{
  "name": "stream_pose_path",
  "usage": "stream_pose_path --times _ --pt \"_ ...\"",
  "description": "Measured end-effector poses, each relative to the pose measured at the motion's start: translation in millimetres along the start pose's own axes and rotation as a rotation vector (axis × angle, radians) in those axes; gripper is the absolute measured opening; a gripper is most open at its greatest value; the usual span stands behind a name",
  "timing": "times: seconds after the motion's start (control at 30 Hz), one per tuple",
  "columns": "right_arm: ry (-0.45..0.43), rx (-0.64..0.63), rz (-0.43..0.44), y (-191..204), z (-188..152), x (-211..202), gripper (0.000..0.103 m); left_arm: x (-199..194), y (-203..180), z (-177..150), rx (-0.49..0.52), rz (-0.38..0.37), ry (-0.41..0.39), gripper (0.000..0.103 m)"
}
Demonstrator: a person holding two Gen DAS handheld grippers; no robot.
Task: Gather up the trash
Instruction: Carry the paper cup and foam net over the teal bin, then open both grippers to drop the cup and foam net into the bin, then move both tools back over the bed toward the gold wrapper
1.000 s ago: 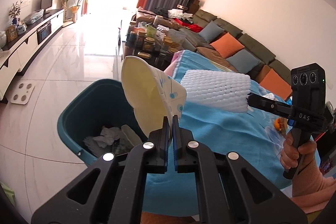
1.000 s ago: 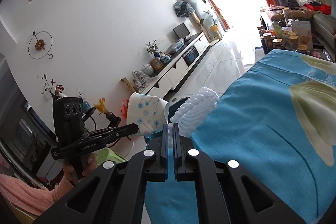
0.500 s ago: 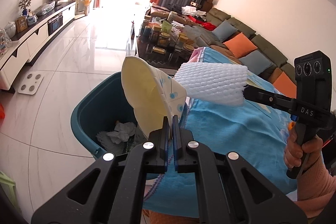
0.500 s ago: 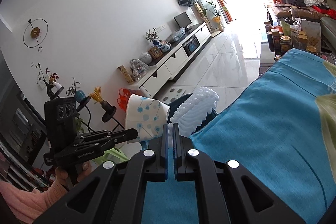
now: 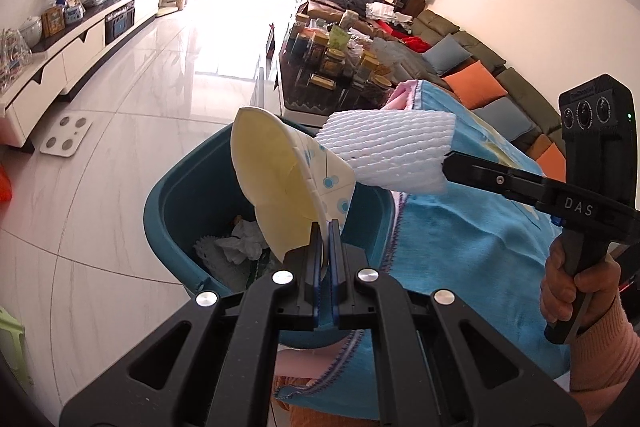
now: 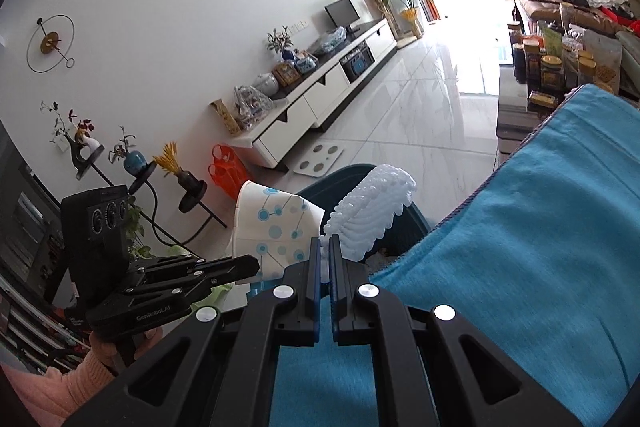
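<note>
While both grippers hung over the teal bin [image 5: 180, 195], each was clenched on trash.
Left gripper [image 5: 325, 227] pinched a flattened dotted paper cup [image 5: 280, 187]; right gripper [image 6: 325, 241] gripped ribbed white foam netting [image 6: 372, 207]. Crumpled tissue [image 5: 240, 243] lay inside, partly hidden by the cup.

Foam net [image 6: 374, 211] pinched in right gripper [image 6: 325, 247], above teal bin [image 6: 414, 217].
Crushed paper cup [image 6: 276, 223] clamped by left gripper [image 6: 256, 267] alongside; blue cloth [image 6: 520, 267] at right.
</note>
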State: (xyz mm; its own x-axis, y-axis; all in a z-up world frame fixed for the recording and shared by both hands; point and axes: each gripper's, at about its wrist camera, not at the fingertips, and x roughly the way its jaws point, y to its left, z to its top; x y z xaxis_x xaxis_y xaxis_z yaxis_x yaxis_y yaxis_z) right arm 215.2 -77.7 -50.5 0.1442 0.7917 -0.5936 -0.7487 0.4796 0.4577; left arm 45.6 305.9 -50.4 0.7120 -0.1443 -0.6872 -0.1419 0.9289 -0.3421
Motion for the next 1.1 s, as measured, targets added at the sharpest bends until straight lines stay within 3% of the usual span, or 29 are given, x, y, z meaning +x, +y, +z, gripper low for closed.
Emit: stream_pose_path --times 0.63,0.73,0.9,0.97,1.1 --pt "0.164 0.048 -0.090 1 16 62 0.007 70 27 -1 -0.071 0.028 0.087 0.006" --pt "0.159 0.047 -0.094 2 15 61 0.008 80 28 -5 -0.078 0.037 0.096 0.014" --pt "0.134 0.039 -0.100 1 10 47 0.017 82 25 -6 -0.077 0.051 0.082 0.017" --pt "0.114 0.029 -0.102 3 7 37 0.020 73 20 -5 -0.055 0.055 0.051 0.028" --pt "0.049 0.006 -0.092 9 0 4 0.028 49 0 -4 -0.007 0.040 -0.011 0.038"
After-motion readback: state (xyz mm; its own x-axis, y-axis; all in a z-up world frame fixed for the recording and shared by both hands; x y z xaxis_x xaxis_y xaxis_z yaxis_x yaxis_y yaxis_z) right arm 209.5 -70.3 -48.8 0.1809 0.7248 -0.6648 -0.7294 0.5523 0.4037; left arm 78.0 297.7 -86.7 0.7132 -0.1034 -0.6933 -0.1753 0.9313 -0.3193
